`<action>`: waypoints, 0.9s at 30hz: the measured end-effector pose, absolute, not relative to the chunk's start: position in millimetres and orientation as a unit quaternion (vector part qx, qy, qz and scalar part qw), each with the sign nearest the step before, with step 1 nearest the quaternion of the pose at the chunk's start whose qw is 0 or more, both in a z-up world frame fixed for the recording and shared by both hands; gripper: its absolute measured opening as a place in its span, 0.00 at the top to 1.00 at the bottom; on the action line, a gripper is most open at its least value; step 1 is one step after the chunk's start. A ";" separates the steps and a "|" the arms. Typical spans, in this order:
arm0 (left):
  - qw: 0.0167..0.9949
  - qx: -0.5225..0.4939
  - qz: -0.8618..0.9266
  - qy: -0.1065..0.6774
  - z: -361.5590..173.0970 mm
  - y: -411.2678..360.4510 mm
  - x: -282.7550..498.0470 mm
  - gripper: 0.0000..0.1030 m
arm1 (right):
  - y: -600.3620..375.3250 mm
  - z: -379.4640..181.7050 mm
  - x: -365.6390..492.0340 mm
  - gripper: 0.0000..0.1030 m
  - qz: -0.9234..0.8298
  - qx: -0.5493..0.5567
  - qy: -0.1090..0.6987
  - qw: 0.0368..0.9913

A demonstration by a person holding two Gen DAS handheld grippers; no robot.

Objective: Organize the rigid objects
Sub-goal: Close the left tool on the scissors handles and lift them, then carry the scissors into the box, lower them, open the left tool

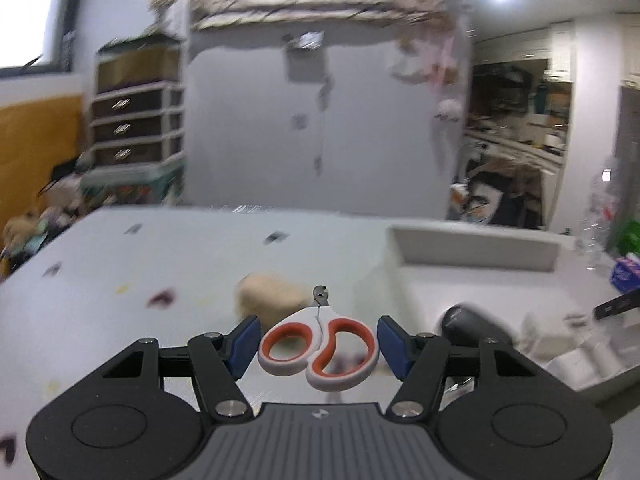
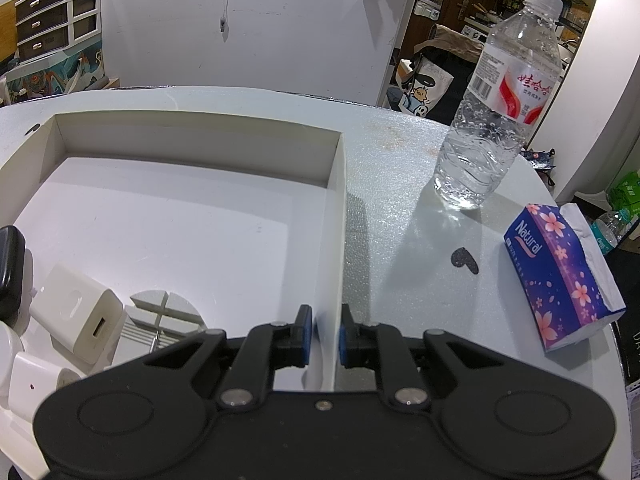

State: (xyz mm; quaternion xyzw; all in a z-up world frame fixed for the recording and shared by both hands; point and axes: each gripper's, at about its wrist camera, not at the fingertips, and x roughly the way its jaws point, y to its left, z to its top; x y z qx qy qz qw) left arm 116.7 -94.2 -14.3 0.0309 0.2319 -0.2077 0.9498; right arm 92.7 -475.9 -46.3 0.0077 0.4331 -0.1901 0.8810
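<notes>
My left gripper (image 1: 318,340) is shut on a pair of small clippers (image 1: 320,348) with white and orange handles, held above the white table (image 1: 120,272); its blue pads (image 1: 245,341) press the two handle loops. A white box (image 1: 472,256) lies to the right of it. My right gripper (image 2: 323,334) is shut on the right wall of that white box (image 2: 336,216). Inside the box lie a white USB charger (image 2: 76,312), a second white adapter (image 2: 34,384), a round white slotted piece (image 2: 164,312) and a black object (image 2: 8,264).
A tan lump (image 1: 268,296) lies on the table beyond the clippers, and a black cylinder (image 1: 472,326) sits to their right. A water bottle (image 2: 496,108) and a purple tissue pack (image 2: 560,272) stand right of the box. A dark heart mark (image 2: 464,260) is on the table.
</notes>
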 end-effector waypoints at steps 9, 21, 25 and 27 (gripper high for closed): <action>0.927 0.070 -0.296 0.220 1.7 -199.4 133.2 0.38 | -475.5 -46.4 92.8 0.88 -0.190 0.006 0.434 0.881; 0.885 0.079 -0.355 0.290 -14.6 -320.9 165.9 0.38 | -477.8 -47.2 91.8 0.89 -0.188 0.015 0.433 0.881; 0.876 0.055 -0.354 0.323 -27.5 -347.6 179.7 0.38 | -477.6 -46.6 91.9 0.89 -0.188 0.015 0.433 0.882; 0.872 0.049 -0.353 0.336 -33.5 -359.5 183.1 0.38 | -477.6 -46.6 92.0 0.89 -0.189 0.015 0.433 0.881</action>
